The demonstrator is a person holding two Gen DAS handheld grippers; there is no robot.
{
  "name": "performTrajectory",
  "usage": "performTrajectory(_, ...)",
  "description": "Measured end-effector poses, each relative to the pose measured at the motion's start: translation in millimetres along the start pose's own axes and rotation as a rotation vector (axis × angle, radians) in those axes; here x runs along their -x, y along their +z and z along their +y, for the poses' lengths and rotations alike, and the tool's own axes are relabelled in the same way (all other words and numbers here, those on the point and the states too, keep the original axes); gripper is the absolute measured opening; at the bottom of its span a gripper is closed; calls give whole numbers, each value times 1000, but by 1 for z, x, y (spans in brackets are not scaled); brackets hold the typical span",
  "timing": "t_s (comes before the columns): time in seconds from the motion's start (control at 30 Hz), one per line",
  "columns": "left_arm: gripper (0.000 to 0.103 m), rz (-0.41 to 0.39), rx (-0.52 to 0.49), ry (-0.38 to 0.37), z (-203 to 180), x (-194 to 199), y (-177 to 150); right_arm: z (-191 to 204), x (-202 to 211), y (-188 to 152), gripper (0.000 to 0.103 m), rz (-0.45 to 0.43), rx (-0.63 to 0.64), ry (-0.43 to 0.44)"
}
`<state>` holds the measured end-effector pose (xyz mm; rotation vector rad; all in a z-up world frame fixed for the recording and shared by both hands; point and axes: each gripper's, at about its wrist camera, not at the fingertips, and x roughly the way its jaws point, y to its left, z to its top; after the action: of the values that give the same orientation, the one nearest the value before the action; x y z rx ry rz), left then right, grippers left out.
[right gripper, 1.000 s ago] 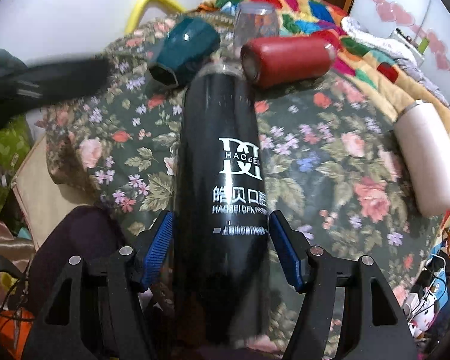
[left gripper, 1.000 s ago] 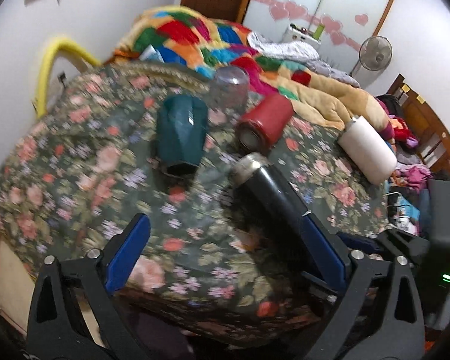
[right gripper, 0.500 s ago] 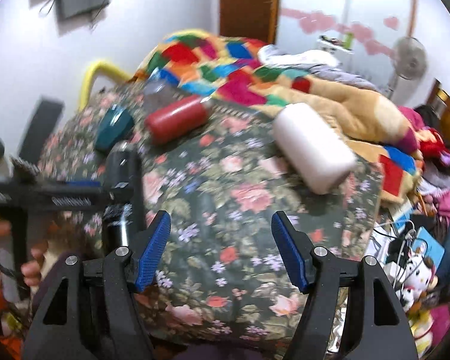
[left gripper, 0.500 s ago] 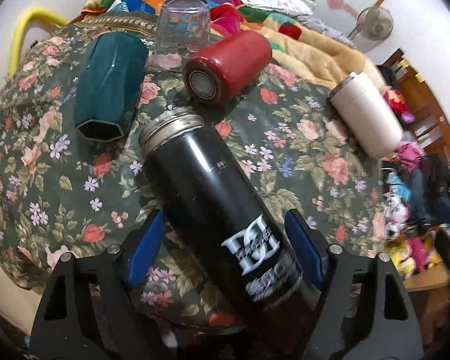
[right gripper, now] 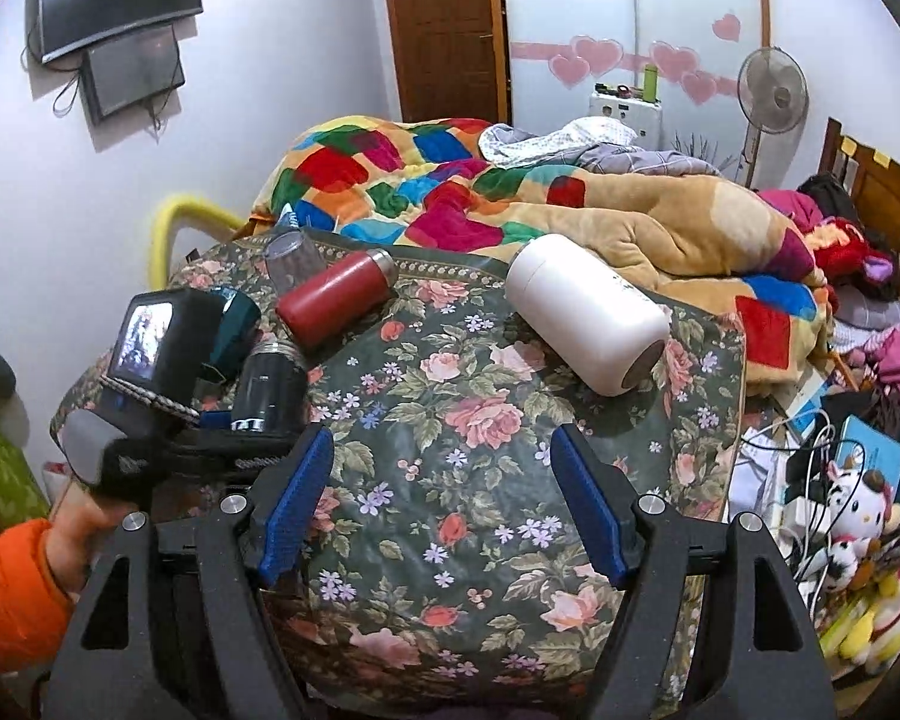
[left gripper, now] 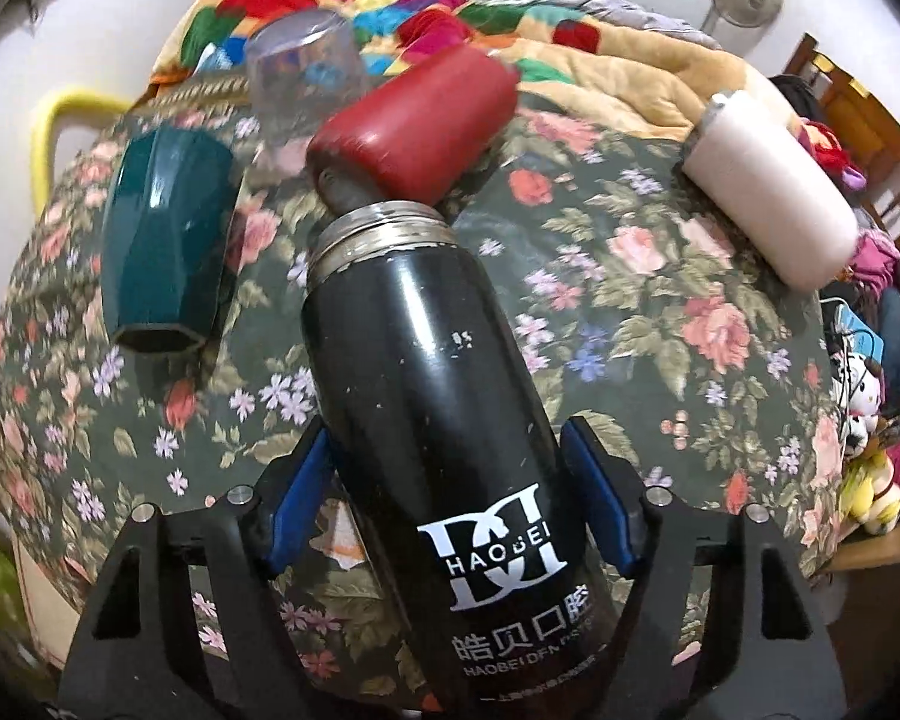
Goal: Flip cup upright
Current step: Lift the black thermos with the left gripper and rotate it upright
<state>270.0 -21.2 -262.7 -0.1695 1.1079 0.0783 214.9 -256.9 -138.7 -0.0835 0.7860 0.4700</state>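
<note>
At the centre of the left wrist frame, the black thermos flask (left gripper: 444, 420) sits between the blue pads of the left gripper (left gripper: 450, 486), both pads pressed against its body, so the tool is clenched on it. The flask tilts away from the camera, steel threaded neck toward the upper middle of the frame, lid off, white "HAOBEI" logo facing the lens. Its neck appears just in front of the red flask (left gripper: 414, 126), which lies on its side on the floral blanket (left gripper: 630, 312); contact between the two cannot be judged. Left of centre, a dark teal faceted cup (left gripper: 162, 240) lies on its side, open mouth toward the camera. In the upper left, a clear glass tumbler (left gripper: 300, 72) stands upside down just behind the red flask. At the right edge, a white flask (left gripper: 774, 204) lies on its side, well apart from the others. In the right wrist frame, the right gripper (right gripper: 444, 498) is spread wide with nothing between its pads, only the blanket beyond. At the left of that frame, the left gripper and black flask appear, held by a hand (right gripper: 84, 540) in an orange sleeve. A patchwork quilt (right gripper: 390, 180) fills the upper middle; a standing fan (right gripper: 771, 90) is upper right.
</note>
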Motion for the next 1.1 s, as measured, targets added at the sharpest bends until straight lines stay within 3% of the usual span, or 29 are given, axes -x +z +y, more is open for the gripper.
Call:
performTrajectory(0.37,66,-342,-118,20,-17,116,-6,-2,17,4,72,-54,-23,-31)
performTrajectory(0.57,63,-442,-158,42,-31,136,4,1,22,9,72,-81,-29,-28)
performTrajectory(0.8,63,-436,-168,19,-32,128,23,4,23,11,72,-88,-28,-27)
performTrajectory(1.1,63,-395,-191,21,-35,107,3,6,19,9,72,-71,-29,-25)
